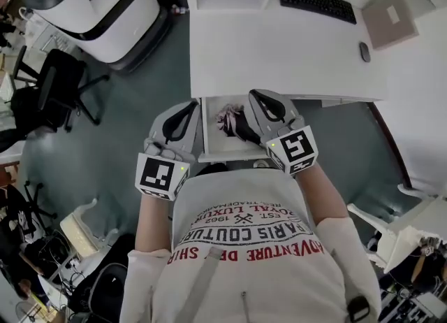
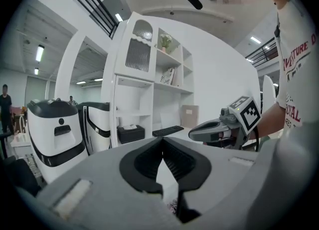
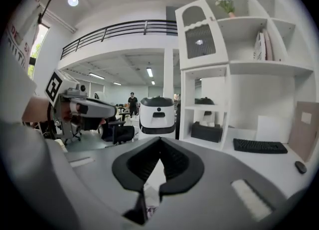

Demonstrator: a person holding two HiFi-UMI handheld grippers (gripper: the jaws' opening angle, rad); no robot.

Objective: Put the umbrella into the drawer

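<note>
The jaws of the right gripper [image 3: 159, 141] are seen closed tip to tip, with nothing held between them. The jaws of the left gripper [image 2: 163, 140] are likewise pressed together and empty. Both grippers are held side by side in front of the person's chest, above the front edge of the open drawer [image 1: 207, 133], the left one over its left wall and the right one over its right part.

The umbrella [image 1: 229, 119], folded and flower-patterned, is seen lying inside the drawer, its right end covered in the head view by the right gripper. The drawer is pulled out from under the near edge of the white surface [image 1: 279, 56], on which a keyboard [image 1: 316, 2] and a mouse [image 1: 364, 52] are set well back. Open floor [image 1: 140, 112] is left beside the drawer, bounded further left by a chair [image 1: 56, 91].
</note>
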